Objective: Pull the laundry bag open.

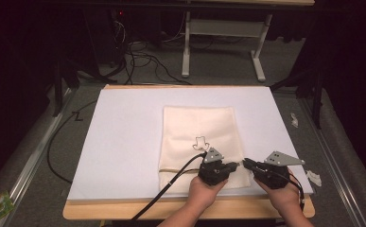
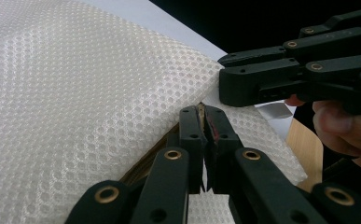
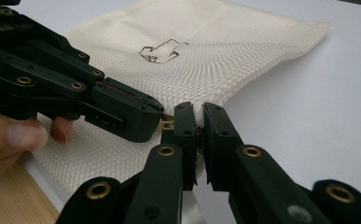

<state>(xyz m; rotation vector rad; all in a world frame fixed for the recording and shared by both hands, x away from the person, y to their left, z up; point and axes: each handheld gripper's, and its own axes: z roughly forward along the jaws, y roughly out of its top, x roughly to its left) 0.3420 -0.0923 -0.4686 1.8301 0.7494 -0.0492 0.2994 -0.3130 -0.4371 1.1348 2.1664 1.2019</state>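
Both tools clenched on the cream mesh bag (image 1: 197, 142), at its right edge near the corner closest to me. Left tool (image 1: 235, 165) and right tool (image 1: 245, 161) meet almost tip to tip; the bag lies flat ahead and left of them on the white sheet (image 1: 124, 142) covering the bench (image 1: 124, 210).

Risk, as I judge it: each grip is thin, just the edge of the weave. Pulling apart unevenly could slip one side free, or catch a single layer, not both.

The left tool view shows the mesh (image 2: 75, 93) bulging up over the pinch. The right tool view shows the small dark outline emblem (image 3: 162, 50) beyond my jaws; the high view gives the bag's whole outline.
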